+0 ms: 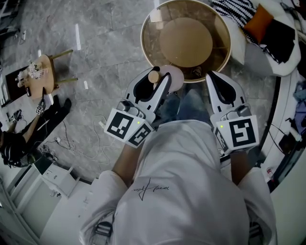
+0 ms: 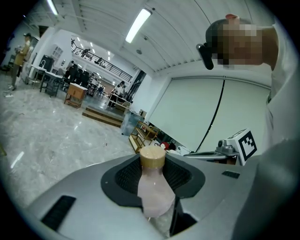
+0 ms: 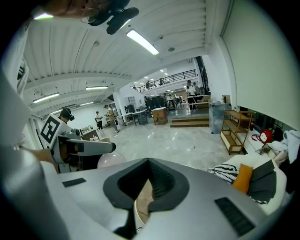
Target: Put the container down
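The container is a pale pink bottle with a tan round cap. It lies tilted in my left gripper, which is shut on it just short of the round table's wooden rim. In the left gripper view the bottle stands between the jaws, cap outward. My right gripper is shut with nothing in it and hovers at the table's near edge, to the right of the bottle. In the right gripper view the pink container shows at left, beside the right gripper.
The table has a glass top over a round tan disc. A small wooden stool and loose cables lie on the grey floor at left. A sofa with striped and orange cushions is at upper right.
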`<state>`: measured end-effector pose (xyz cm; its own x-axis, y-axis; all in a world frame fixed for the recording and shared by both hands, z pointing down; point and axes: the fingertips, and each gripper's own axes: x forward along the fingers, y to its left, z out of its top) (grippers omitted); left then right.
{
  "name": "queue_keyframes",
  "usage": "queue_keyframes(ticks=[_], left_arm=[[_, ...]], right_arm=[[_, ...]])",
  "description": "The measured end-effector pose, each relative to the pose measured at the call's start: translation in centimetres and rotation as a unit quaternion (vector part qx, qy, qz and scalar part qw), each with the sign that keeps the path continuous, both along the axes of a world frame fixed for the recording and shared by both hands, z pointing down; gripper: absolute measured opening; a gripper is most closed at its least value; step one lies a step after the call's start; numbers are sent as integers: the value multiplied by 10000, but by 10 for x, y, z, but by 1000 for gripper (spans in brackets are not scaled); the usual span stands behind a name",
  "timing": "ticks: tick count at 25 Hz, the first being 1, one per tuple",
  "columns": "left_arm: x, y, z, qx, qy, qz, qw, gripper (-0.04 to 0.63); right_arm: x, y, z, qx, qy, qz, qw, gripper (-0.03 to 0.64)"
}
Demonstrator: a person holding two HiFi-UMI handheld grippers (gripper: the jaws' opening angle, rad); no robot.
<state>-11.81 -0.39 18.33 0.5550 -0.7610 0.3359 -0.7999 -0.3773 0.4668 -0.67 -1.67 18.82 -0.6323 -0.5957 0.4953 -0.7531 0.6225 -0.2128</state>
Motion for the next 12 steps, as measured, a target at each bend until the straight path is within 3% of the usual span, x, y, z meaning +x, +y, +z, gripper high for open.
queue_keyframes(ticks=[12], left_arm=[[7,-13,24,-201,-47,-30,9998,146]], right_arm=[[5,-14,23,-226,-58,-35,9997,15]])
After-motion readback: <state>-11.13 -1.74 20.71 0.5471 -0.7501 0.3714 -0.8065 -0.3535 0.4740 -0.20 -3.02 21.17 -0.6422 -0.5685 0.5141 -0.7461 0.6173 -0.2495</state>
